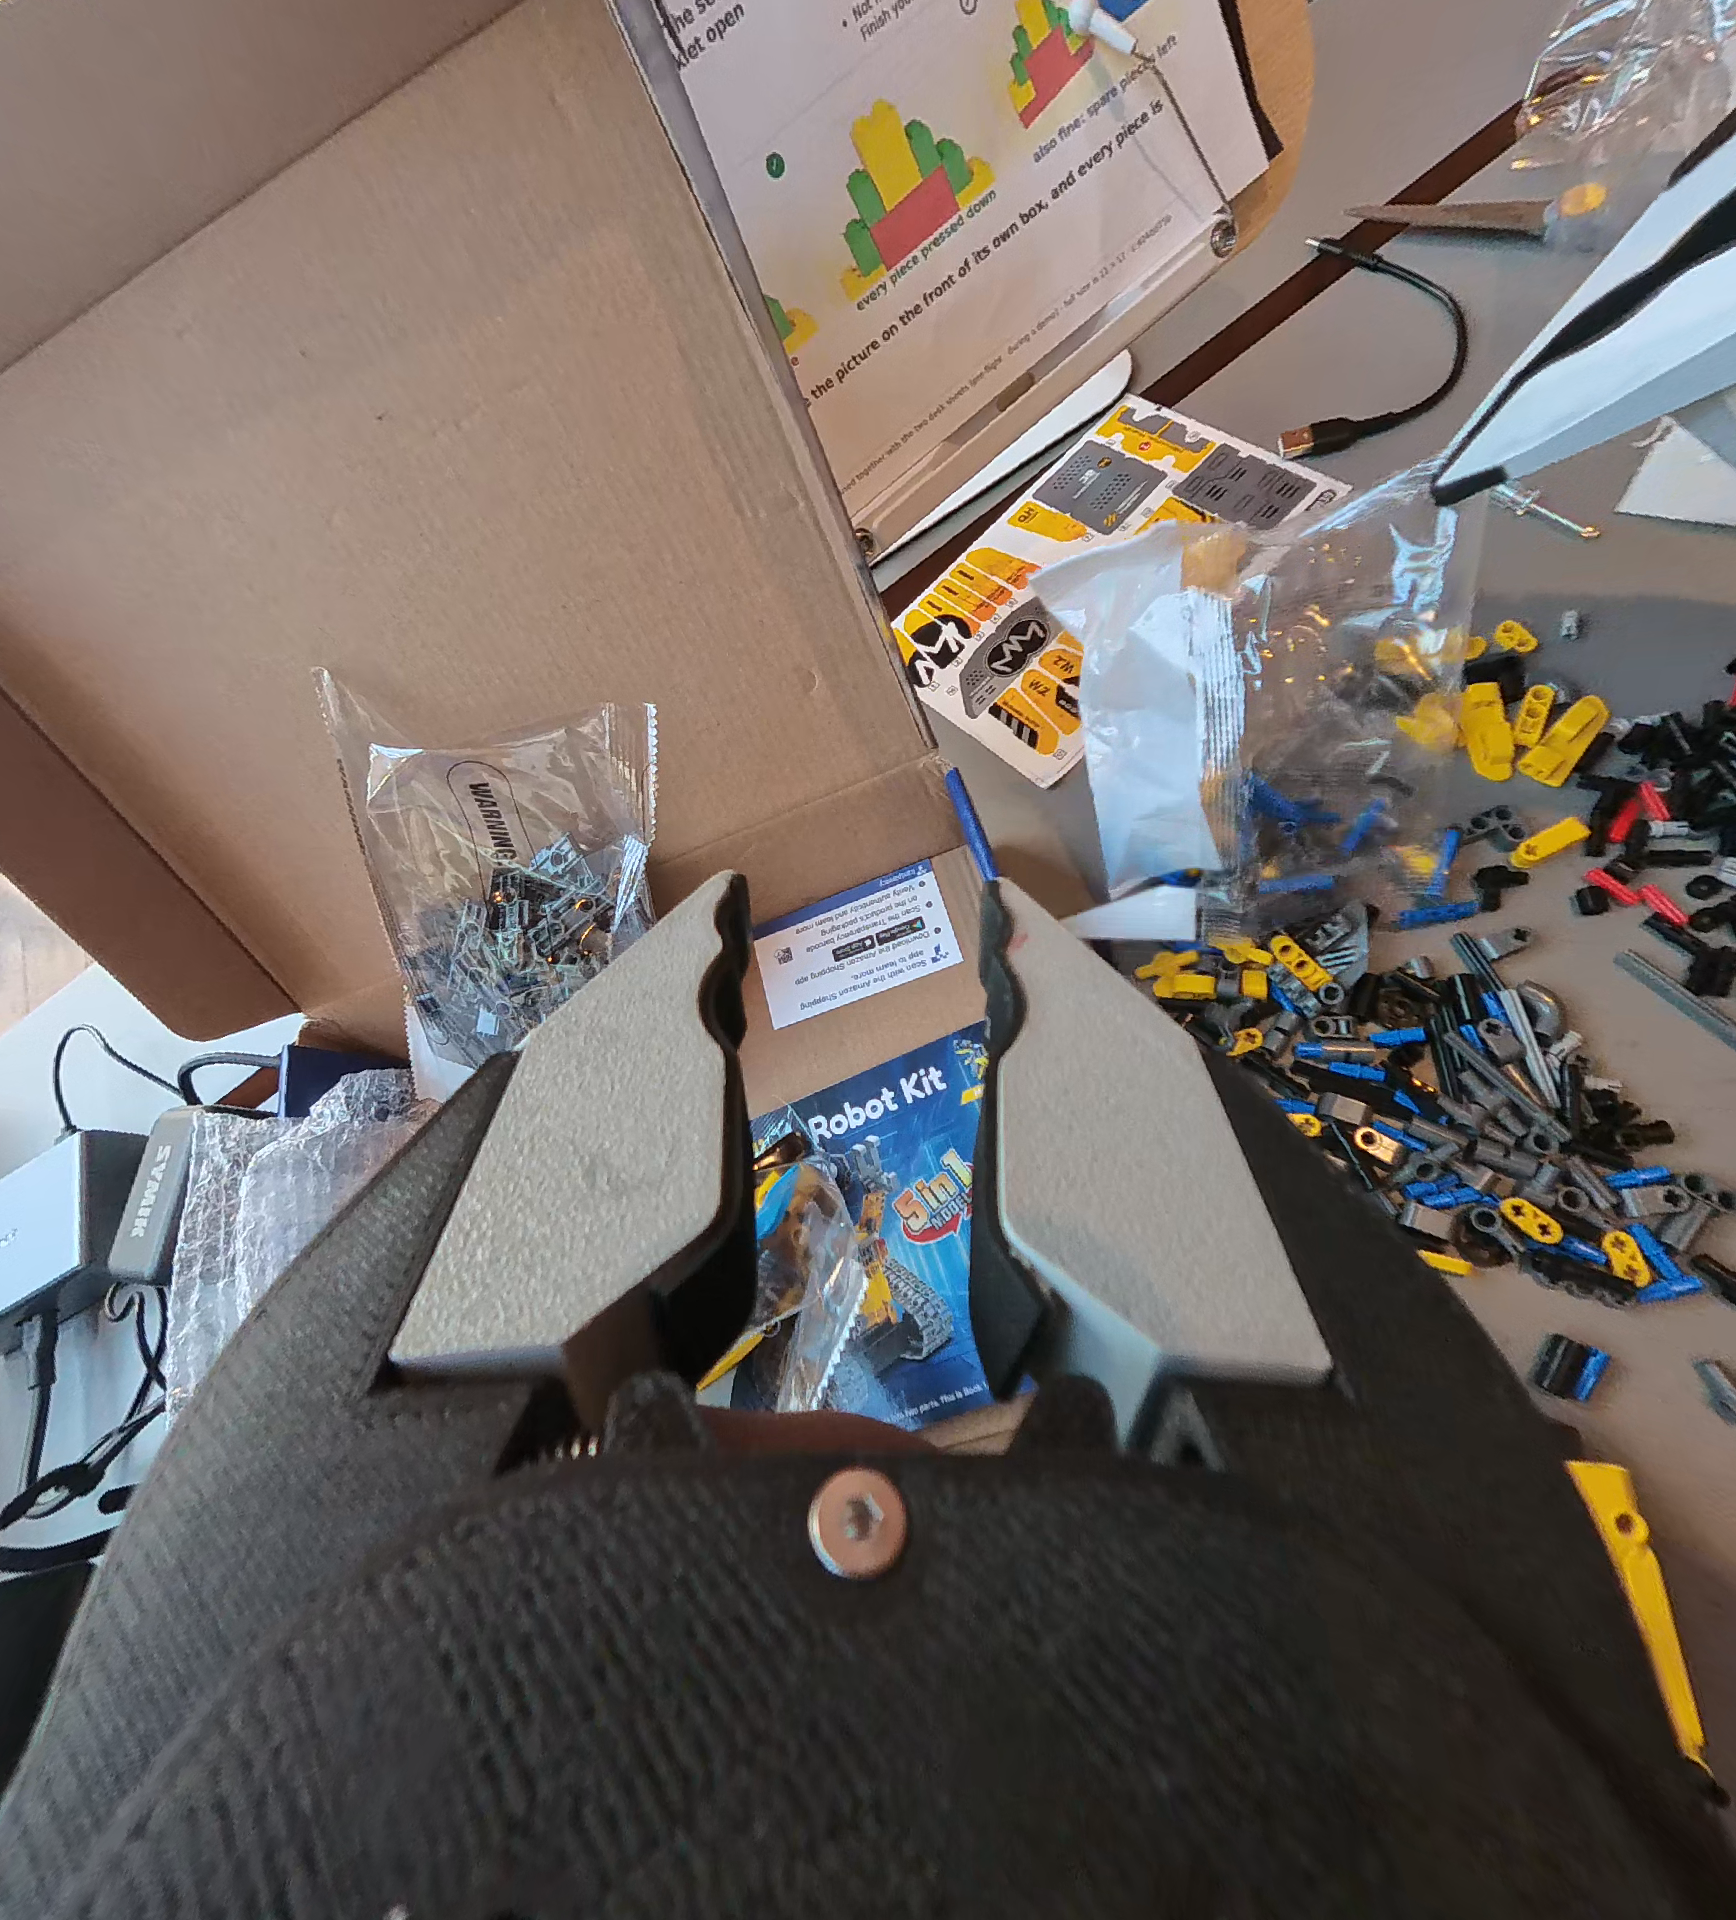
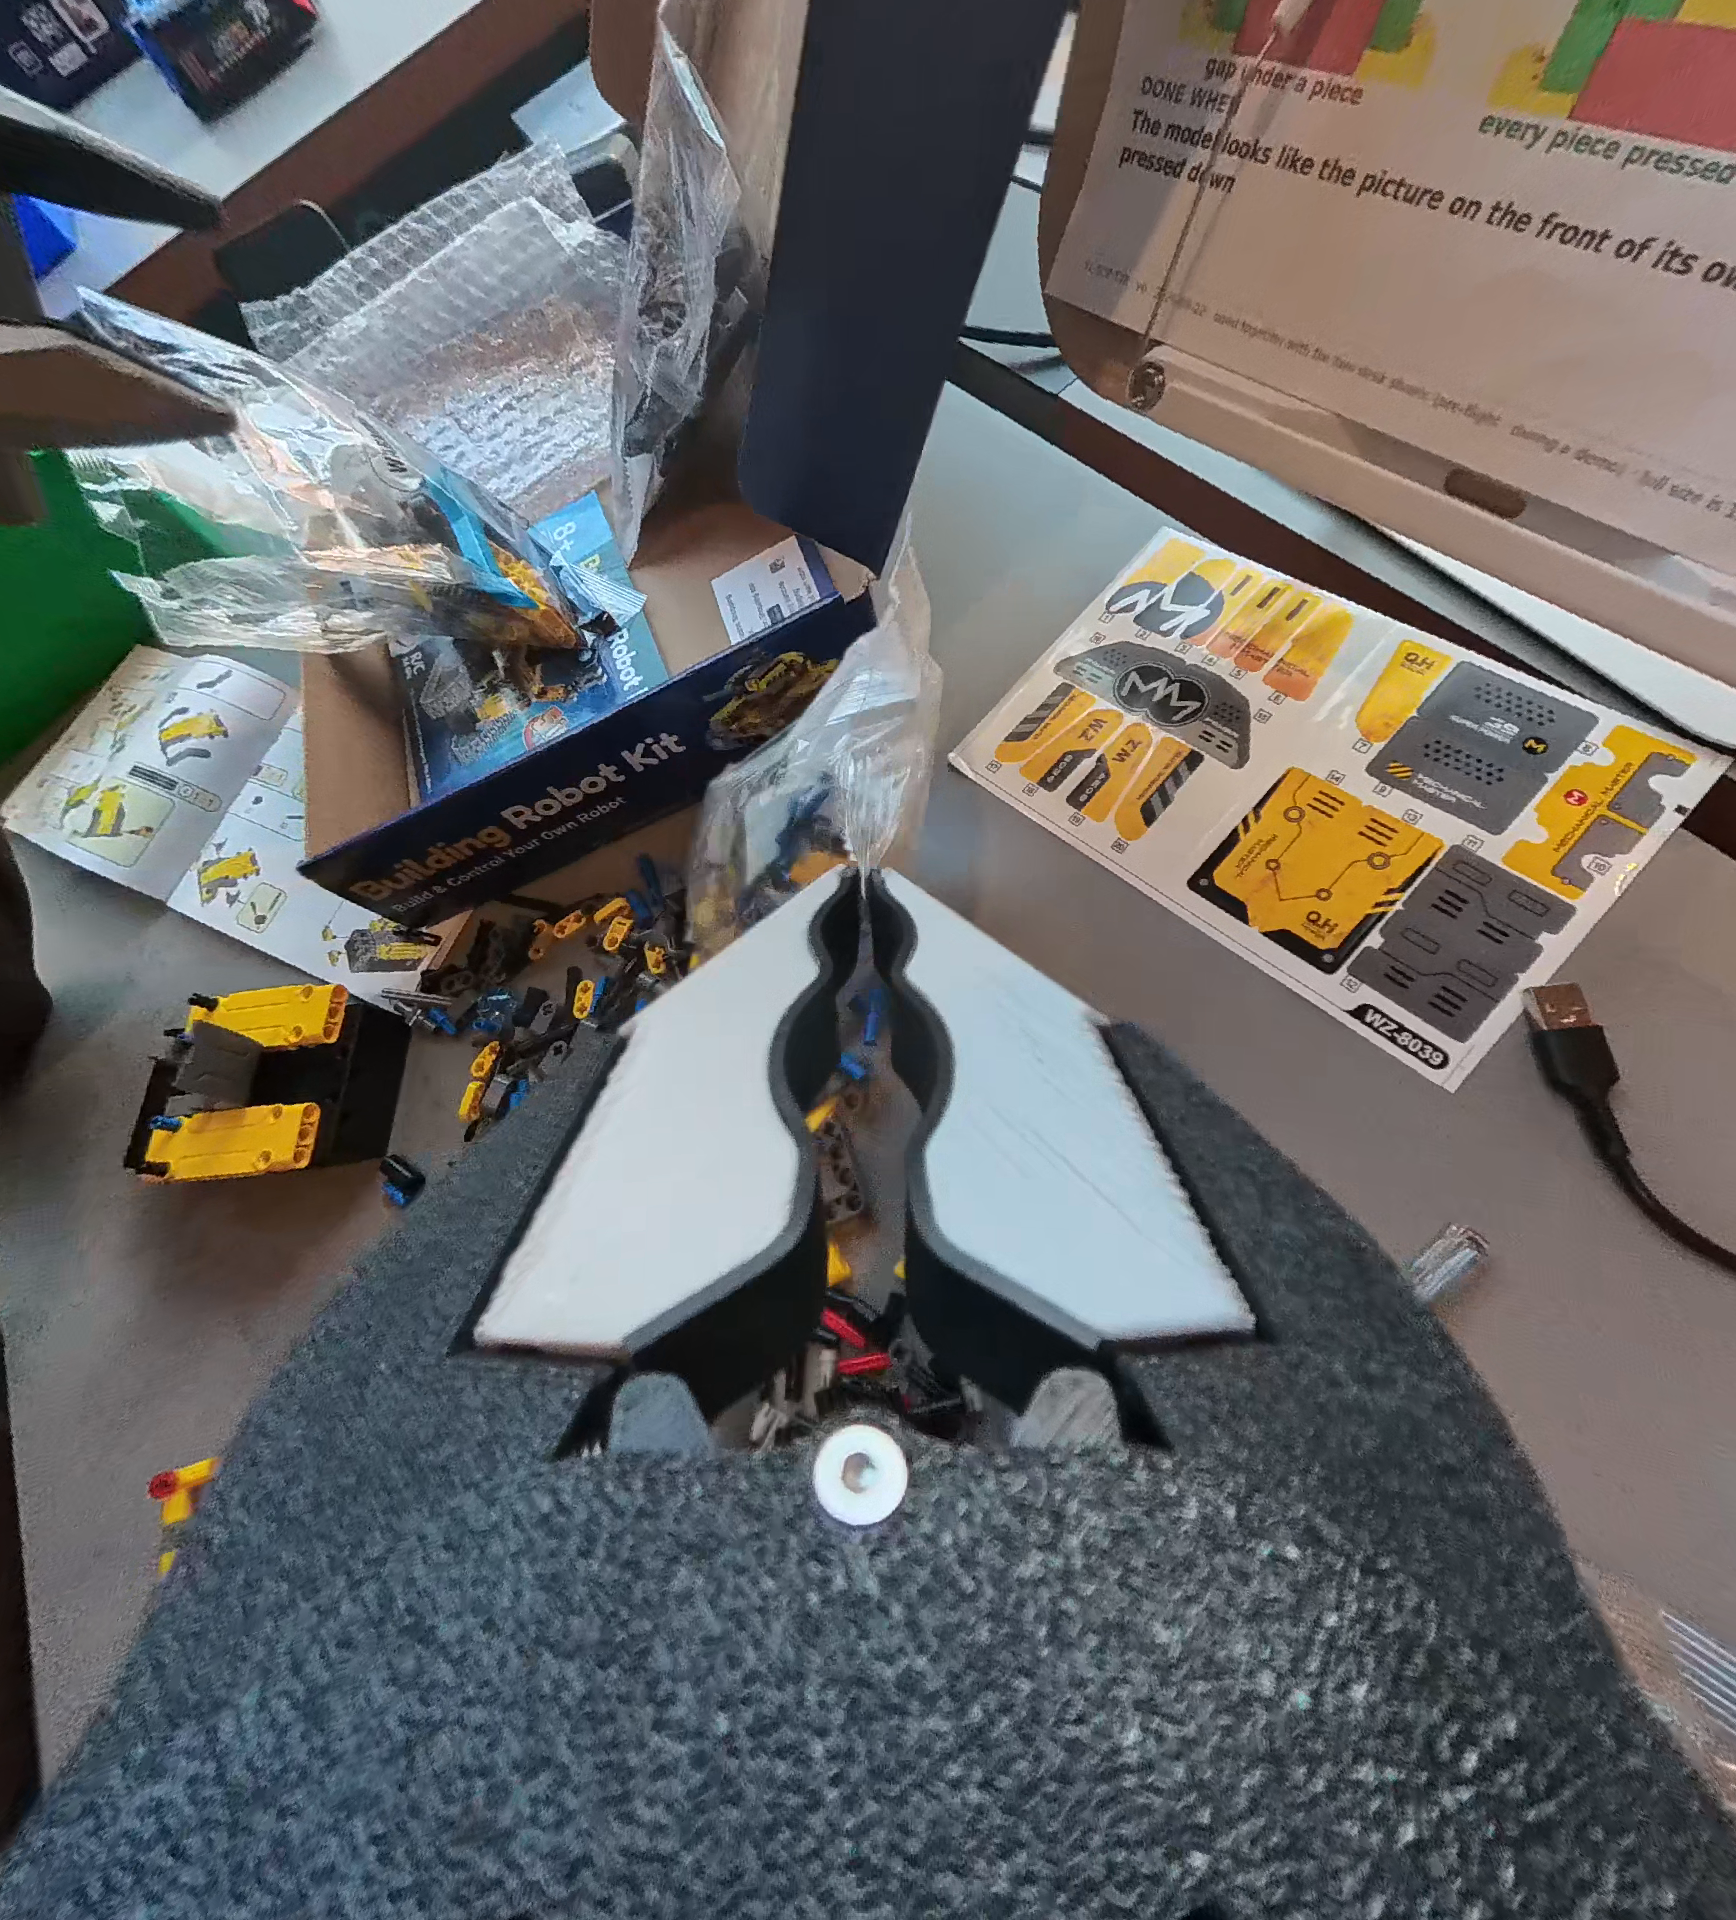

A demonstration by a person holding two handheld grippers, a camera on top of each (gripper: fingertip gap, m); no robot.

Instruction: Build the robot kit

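Note:
My left gripper (image 1: 864, 935) is open and empty, hovering over an open cardboard box (image 1: 376, 436) that holds a blue robot kit booklet (image 1: 874, 1174) and a crumpled clear bag (image 1: 807, 1278). A sealed bag of grey parts (image 1: 511, 862) leans inside the box, just left of it. My right gripper (image 2: 864, 883) is shut on the top edge of a clear plastic bag (image 2: 822, 748) with blue and yellow pieces, held above a pile of loose building pieces (image 2: 573, 956). In the left wrist view the right gripper (image 1: 1456, 483) pinches this bag (image 1: 1290, 707) over the pile (image 1: 1518, 1091).
A sticker sheet (image 2: 1311, 779) and a black USB cable (image 2: 1591, 1091) lie to the right. A standing instruction sheet (image 2: 1466, 208) is at the back. A yellow-black part-built model (image 2: 251, 1081), a leaflet (image 2: 147, 769) and bubble wrap (image 2: 448, 301) lie to the left. My right fingertips sit around 20 centimetres from my left ones. The yellow-black part-built model (image 2: 251, 1081) is about 25 centimetres from my left fingertips and 30 centimetres from my right.

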